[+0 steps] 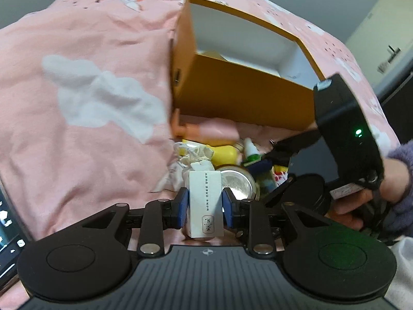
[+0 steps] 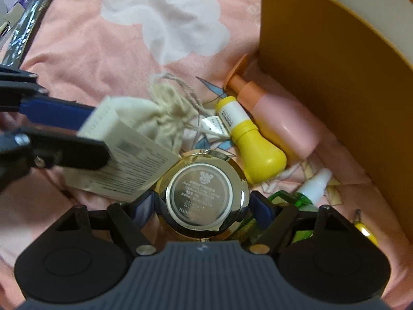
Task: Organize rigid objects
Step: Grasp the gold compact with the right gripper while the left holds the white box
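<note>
My left gripper (image 1: 205,204) is shut on a small white carton (image 1: 205,202) with printed text, held upright above the pink bedspread; the carton also shows in the right wrist view (image 2: 124,155). My right gripper (image 2: 204,206) is shut on a round silver compact (image 2: 205,193), also seen in the left wrist view (image 1: 237,183). An open orange box (image 1: 245,90) with a white inside stands behind the pile; its wall (image 2: 335,90) fills the right of the right wrist view. A yellow bottle (image 2: 253,142), a pink pump bottle (image 2: 281,118) and a green bottle (image 2: 304,196) lie by it.
A cream drawstring pouch (image 2: 165,113) and crumpled wrappers (image 2: 211,126) lie among the bottles. A small yellow item (image 2: 366,232) lies at the box's foot. A dark screen edge (image 2: 28,25) sits at the far left. The pink bedspread (image 1: 90,90) has white cloud prints.
</note>
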A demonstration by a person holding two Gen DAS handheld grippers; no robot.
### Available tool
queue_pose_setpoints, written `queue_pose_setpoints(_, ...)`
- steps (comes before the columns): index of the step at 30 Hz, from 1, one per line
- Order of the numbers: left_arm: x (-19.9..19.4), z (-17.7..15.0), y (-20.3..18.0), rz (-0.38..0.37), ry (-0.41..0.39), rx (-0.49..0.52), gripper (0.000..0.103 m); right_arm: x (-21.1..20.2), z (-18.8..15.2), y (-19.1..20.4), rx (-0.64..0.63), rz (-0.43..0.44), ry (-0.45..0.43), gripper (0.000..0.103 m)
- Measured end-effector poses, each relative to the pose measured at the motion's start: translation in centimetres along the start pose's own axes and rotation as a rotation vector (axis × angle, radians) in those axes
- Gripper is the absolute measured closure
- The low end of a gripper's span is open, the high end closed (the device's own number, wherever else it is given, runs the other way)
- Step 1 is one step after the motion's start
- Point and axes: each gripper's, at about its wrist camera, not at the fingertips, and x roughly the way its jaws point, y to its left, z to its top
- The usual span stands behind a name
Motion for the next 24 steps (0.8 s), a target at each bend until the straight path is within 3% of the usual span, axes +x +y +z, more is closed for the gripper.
queue_pose_setpoints(4,1.4,-0.2,-0.2,-0.010,0.053,-0.023,0.058,-1.0,-0.5,0.2,-0.041,-0.040,-0.009,0.026)
queue_pose_setpoints(9,2.7,0.0,0.1,0.004,0.069,-0.065,0.056,-1.4,-1.2,-0.3,-0.022,-0.023,-0.036,0.025)
queue_pose_setpoints(11,2.7,0.4,-0.4,0.007,0.045,-0.050,0.040,-1.1,-1.3,-0.2,-0.030,-0.025,-0.040,0.025)
queue_pose_setpoints(13,3.2,0.9,-1.0,0.020,0.046,-0.024,0.038,-1.1,-1.8,-0.2,-0.041,-0.028,-0.041,0.025)
queue_pose_setpoints(18,5.1,2.0,-2.2,0.095,0.063,0.025,0.038,-2.2,-2.4,0.2,-0.043,-0.042,-0.047,0.026)
queue_pose_setpoints(24,7.0,2.6,-3.0,0.157,0.097,0.098,0.055,-3.3,-2.8,-0.2,-0.026,-0.068,-0.067,0.026)
